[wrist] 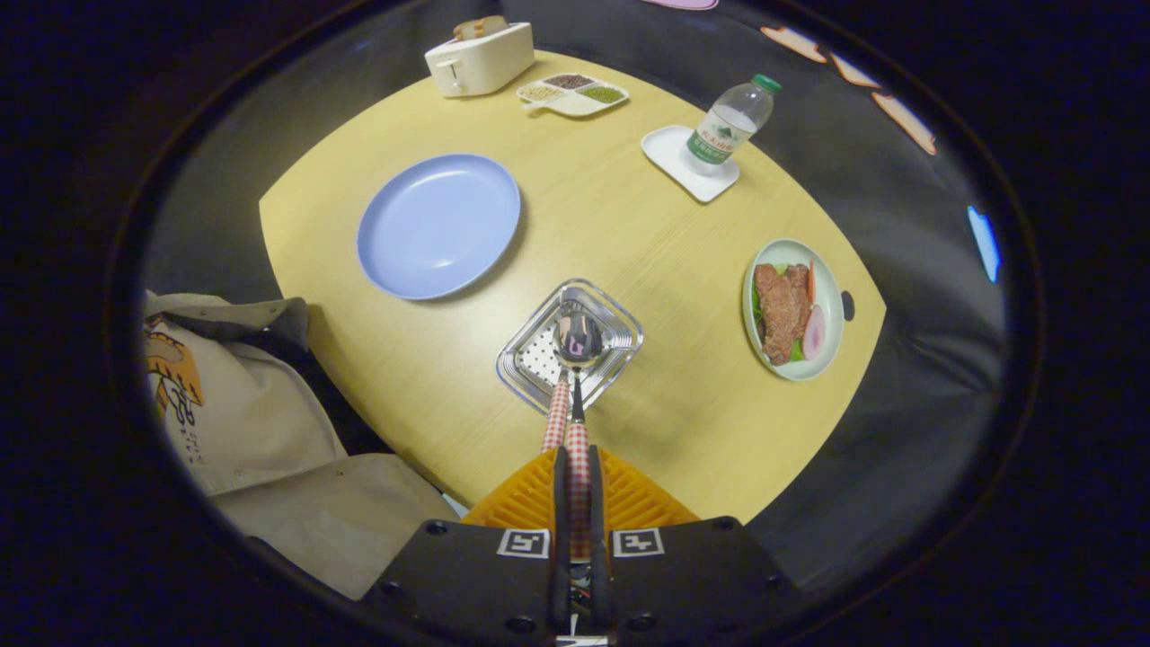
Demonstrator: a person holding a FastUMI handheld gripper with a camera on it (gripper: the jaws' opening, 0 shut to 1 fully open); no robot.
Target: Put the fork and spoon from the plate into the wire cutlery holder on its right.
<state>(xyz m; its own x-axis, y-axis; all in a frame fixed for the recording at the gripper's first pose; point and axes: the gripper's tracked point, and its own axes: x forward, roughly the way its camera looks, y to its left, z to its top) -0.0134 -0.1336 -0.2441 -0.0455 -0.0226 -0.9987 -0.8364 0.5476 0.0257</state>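
Gripper (576, 490): your fingers are clamped on the red-and-white checked handle of the spoon (577, 346), both pressing it from either side.
Spoon: handle runs straight ahead out of the fingers; shiny bowl hangs over the mouth of the wire cutlery holder (570, 343). Can't tell if the bowl touches the wire.
Fork: a second checked handle (556, 415) sits just beside the spoon's, ending in the holder; head hidden, so can't confirm it's the fork.
Holder: square, silver, on the yellow table (629, 243), just ahead of your fingers.
Blue plate (438, 225): beyond the holder to its left, bare.
Right of holder: plate of meat (794, 308).
Far side: water bottle (729, 126) on a white tray (676, 162), divided snack dish (572, 93), white toaster (479, 57).
Near you: a beige sleeve (243, 404) beside the table edge.
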